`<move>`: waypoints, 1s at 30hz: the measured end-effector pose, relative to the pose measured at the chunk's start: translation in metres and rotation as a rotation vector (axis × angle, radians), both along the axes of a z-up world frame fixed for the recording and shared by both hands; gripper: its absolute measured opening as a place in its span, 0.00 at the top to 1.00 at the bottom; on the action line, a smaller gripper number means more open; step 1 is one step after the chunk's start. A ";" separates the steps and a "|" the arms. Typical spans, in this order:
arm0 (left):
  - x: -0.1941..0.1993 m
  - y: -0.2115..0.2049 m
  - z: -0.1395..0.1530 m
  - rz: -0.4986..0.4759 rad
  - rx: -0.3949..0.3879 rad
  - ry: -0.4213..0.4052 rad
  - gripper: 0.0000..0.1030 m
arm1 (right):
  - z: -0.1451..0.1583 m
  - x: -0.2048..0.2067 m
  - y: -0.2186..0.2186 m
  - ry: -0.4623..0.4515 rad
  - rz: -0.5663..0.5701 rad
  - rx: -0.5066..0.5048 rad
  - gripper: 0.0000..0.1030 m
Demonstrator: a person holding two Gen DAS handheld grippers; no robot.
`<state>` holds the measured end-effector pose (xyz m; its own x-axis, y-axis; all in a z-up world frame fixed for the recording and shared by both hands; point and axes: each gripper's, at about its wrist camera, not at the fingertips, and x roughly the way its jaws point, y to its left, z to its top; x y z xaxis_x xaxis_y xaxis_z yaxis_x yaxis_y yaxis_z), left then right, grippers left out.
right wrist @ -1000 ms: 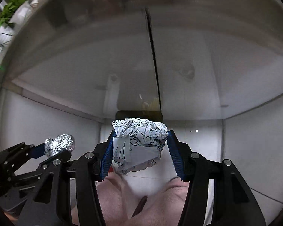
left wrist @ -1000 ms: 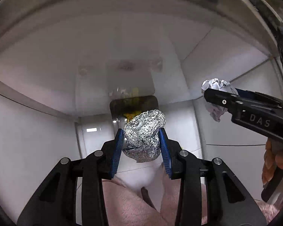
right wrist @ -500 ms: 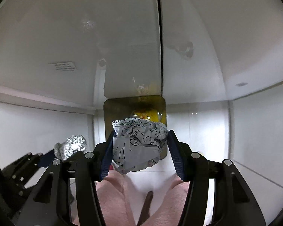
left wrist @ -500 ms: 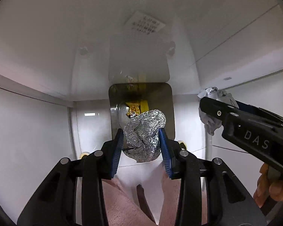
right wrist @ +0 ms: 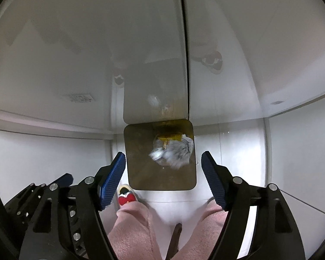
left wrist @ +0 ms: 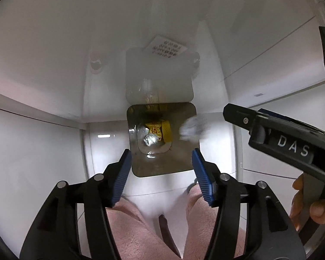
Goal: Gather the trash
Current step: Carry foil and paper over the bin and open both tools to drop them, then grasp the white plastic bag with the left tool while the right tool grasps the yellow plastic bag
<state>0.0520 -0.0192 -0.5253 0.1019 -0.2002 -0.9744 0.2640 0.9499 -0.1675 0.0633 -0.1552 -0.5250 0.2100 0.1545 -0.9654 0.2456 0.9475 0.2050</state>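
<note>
I look straight down into a square brown trash bin (left wrist: 179,162), also in the right wrist view (right wrist: 138,164). My left gripper (left wrist: 161,171) is open and empty above it. The foil ball (left wrist: 150,139) lies small at the bin's bottom beside yellow wrappers (left wrist: 160,130). My right gripper (right wrist: 163,179) is open and empty; it shows at the right of the left wrist view (left wrist: 277,138). The crumpled printed paper (right wrist: 173,152) is blurred in mid-air over the bin mouth, and also shows in the left wrist view (left wrist: 191,130).
White cabinet fronts (left wrist: 43,147) and a white floor (right wrist: 296,162) surround the bin. The person's pink trouser legs (left wrist: 136,234) and a red and white slipper (right wrist: 126,197) are below the grippers.
Both grippers opened. The foil ball dropped from the left gripper to the bin's bottom. The paper ball left the right gripper and is falling.
</note>
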 end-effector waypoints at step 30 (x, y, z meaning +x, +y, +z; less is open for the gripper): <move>-0.020 0.023 0.245 0.010 -0.060 -0.448 0.08 | 0.244 -0.030 -0.055 -0.421 0.011 -0.047 0.03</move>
<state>0.0321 0.0041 -0.2804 0.5131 -0.2518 -0.8206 0.3140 0.9448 -0.0937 0.0333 -0.2105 -0.2810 0.5859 0.1164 -0.8020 0.1397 0.9603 0.2415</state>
